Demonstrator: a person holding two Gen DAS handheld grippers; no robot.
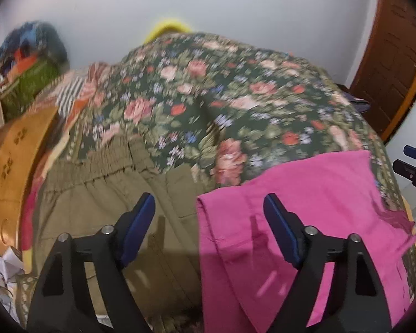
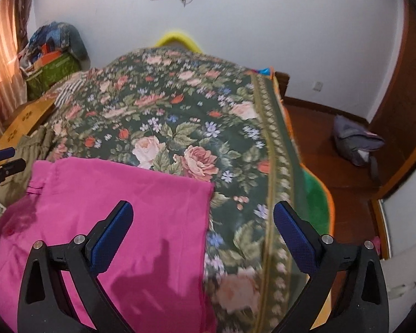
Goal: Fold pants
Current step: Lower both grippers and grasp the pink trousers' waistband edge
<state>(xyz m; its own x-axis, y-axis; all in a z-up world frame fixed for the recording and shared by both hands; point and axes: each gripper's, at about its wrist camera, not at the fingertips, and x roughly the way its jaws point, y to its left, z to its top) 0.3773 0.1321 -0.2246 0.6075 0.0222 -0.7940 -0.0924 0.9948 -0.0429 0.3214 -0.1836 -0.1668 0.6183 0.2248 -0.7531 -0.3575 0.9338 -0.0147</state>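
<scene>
Pink pants point(image 1: 305, 222) lie flat on the floral bedspread point(image 1: 208, 97), also in the right wrist view point(image 2: 119, 211). Olive-green pants point(image 1: 102, 194) with an elastic waistband lie to their left; a strip shows in the right wrist view point(image 2: 27, 161). My left gripper point(image 1: 209, 202) is open, hovering above the seam between the olive and pink pants. My right gripper point(image 2: 202, 213) is open and empty above the pink pants' right edge. The right gripper's tip shows at the left view's right edge point(image 1: 413, 163); the left gripper's tip shows in the right view point(image 2: 2, 161).
A wooden headboard point(image 1: 11, 172) borders the bed's left. A pile of bags and clothes point(image 2: 52, 55) sits in the far-left corner. A grey bag point(image 2: 355, 141) lies on the wooden floor at right. A wooden door point(image 1: 396, 55) stands at far right.
</scene>
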